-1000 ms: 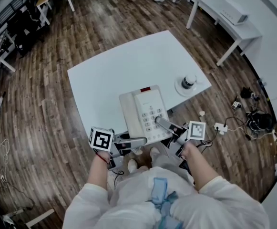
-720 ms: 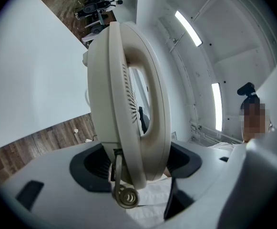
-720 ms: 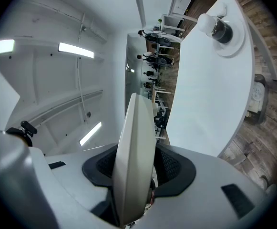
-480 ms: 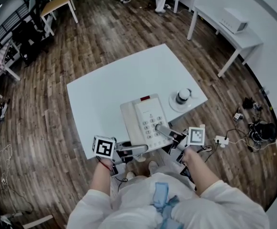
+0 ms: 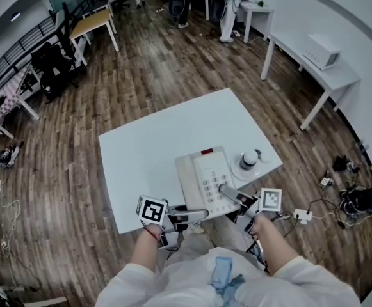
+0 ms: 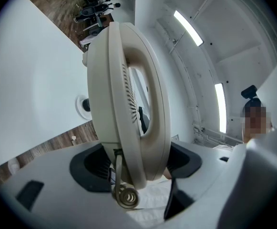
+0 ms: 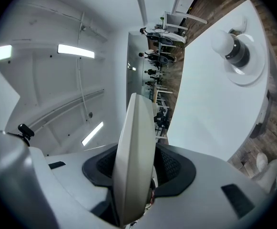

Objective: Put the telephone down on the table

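On telephone [image 5: 205,174]: left tool [image 5: 202,214], right tool [image 5: 225,189], clamped

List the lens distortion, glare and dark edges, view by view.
Head view: heavy fisheye, the floor bows around the table; light is even. Left gripper view: black rounded corners, ceiling lights glare, the telephone looms bulged. Right gripper view: same black corners, ceiling lights again bright, table edge curved.

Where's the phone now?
In the head view, left gripper and right gripper hold the telephone over the table, near its front edge, left of the dish.
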The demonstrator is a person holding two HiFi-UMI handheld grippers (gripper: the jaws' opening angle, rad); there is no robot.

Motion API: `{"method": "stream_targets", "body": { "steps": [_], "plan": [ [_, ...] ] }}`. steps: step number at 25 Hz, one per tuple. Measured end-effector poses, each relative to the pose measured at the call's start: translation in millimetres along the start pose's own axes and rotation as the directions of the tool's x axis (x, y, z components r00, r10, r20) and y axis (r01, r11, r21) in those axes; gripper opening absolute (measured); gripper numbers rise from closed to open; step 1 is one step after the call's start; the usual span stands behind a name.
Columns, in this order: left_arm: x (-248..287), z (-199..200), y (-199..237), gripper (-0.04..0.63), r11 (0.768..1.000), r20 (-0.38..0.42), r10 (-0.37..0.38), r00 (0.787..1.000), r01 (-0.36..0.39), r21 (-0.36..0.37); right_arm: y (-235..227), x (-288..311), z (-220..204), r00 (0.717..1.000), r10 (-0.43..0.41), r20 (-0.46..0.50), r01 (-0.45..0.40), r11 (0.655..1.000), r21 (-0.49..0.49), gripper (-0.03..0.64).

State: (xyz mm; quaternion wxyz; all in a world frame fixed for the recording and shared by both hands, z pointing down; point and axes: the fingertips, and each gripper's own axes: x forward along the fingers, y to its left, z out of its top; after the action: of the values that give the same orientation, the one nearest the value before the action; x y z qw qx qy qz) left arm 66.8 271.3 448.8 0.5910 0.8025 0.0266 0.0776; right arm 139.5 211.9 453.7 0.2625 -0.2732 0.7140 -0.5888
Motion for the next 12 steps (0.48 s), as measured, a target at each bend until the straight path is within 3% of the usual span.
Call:
{"method": "stream_targets", "body": {
  "steps": [12],
  "plan": [
    [-14, 92, 28, 0.321, 0.999, -0.014, -0.021, 1.000, 0.021, 0.046, -15, 65, 64, 0.999, 0.000, 0.035, -0.001, 1.000, 0.023, 0.201]
  ]
}}
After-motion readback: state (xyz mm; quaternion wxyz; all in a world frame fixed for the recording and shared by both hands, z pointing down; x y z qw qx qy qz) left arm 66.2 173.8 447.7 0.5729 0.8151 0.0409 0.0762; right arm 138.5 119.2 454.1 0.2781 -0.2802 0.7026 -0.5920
